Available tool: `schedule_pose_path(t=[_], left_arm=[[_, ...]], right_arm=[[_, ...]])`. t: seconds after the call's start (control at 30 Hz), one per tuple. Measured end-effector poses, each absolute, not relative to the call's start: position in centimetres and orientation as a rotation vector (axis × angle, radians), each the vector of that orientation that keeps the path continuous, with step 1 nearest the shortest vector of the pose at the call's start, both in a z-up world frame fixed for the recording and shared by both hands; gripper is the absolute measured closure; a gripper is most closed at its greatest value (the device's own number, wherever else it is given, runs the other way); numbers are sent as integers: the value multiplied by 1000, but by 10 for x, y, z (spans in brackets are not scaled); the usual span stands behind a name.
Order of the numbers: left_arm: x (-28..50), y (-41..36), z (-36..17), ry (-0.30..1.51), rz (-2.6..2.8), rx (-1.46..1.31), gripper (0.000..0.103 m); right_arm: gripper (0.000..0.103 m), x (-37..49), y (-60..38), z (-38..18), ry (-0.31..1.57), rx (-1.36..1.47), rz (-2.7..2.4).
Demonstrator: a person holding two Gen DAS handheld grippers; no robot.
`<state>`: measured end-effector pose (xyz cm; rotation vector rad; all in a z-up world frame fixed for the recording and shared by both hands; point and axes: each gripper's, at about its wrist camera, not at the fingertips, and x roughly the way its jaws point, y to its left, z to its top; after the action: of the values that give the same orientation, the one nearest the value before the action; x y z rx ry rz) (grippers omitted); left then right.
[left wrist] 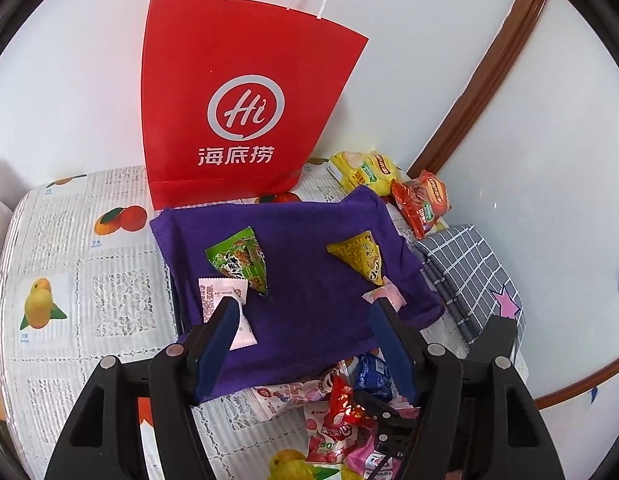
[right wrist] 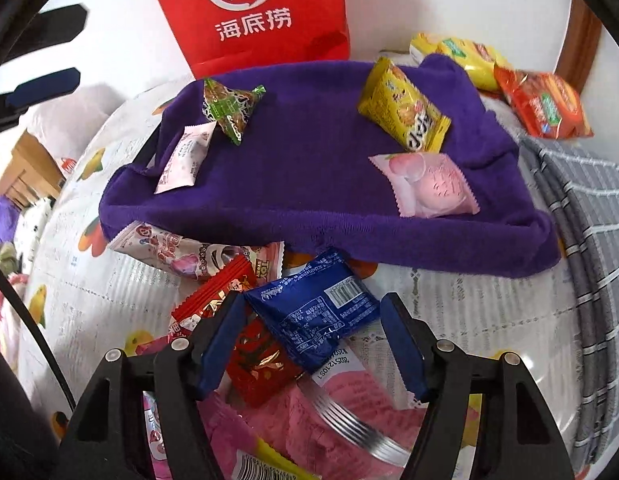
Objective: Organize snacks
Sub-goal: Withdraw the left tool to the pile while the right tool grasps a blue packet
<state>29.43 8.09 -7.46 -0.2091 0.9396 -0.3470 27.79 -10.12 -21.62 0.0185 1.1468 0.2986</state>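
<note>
Snack packets lie in 2 groups on a desk (left wrist: 69, 240) covered with a fruit-print lace cloth. On a raised purple towel (right wrist: 301, 168) sit 4 packets: a green triangular packet (right wrist: 229, 108) and a white-pink sachet (right wrist: 187, 156) at its left, a yellow packet (right wrist: 405, 108) and a pink peach packet (right wrist: 429, 188) at its right. Below the towel's near edge lies a loose heap: a blue packet (right wrist: 321, 312) with a barcode, overlapping a red foil packet (right wrist: 257, 360), a second red packet (right wrist: 213, 300) and a white-pink printed bag (right wrist: 177, 252) partly under the towel. A large pink pack (right wrist: 293, 412) lies nearest the camera.

The right gripper (right wrist: 309, 308) hangs over this heap, jaws apart; the blue packet lies between them, and contact of the pads cannot be told. The left gripper (left wrist: 305, 304) hangs above the towel, jaws apart and holding nothing.

Behind the towel a red paper bag (left wrist: 237, 92) stands upright against the white wall. At the far right corner lie a yellow chip bag (left wrist: 365, 172) and an orange-red chip bag (left wrist: 421, 204). A grey checked cloth (left wrist: 465, 272) lies just right of the towel.
</note>
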Motion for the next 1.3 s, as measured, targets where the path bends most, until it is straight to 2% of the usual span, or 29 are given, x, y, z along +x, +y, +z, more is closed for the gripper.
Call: schedule_pose_path(t=[0.17, 0.33, 0.57, 0.6, 0.63, 0.77, 0.83, 0.97, 1.03, 1.2, 1.3], left_arm=[[292, 77, -71, 928, -361, -191, 37], [291, 76, -71, 929, -365, -188, 37], [291, 78, -70, 922, -362, -191, 37], [292, 79, -70, 923, -360, -192, 37], [291, 79, -70, 924, -359, -192, 37], [292, 80, -72, 929, -355, -194, 37], [292, 79, -72, 929, -354, -193, 37], [293, 78, -73, 931, -357, -189, 37], [294, 76, -73, 933, -357, -185, 37], [294, 73, -75, 940, -365, -182, 37], [295, 70, -77, 946, -366, -174, 37]], right_arm=[[30, 282, -104, -220, 1164, 49, 323], [18, 291, -106, -228, 1204, 101, 341], [15, 296, -101, -230, 1194, 104, 366], [18, 297, -100, -230, 1191, 105, 368], [25, 296, -100, -229, 1190, 115, 388], [31, 295, -101, -227, 1193, 129, 401], [41, 293, -103, -224, 1188, 132, 395], [45, 291, -111, -219, 1186, 104, 353], [53, 291, -115, -216, 1186, 86, 321], [53, 289, -120, -212, 1213, -2, 239], [46, 288, -127, -217, 1250, -40, 151]])
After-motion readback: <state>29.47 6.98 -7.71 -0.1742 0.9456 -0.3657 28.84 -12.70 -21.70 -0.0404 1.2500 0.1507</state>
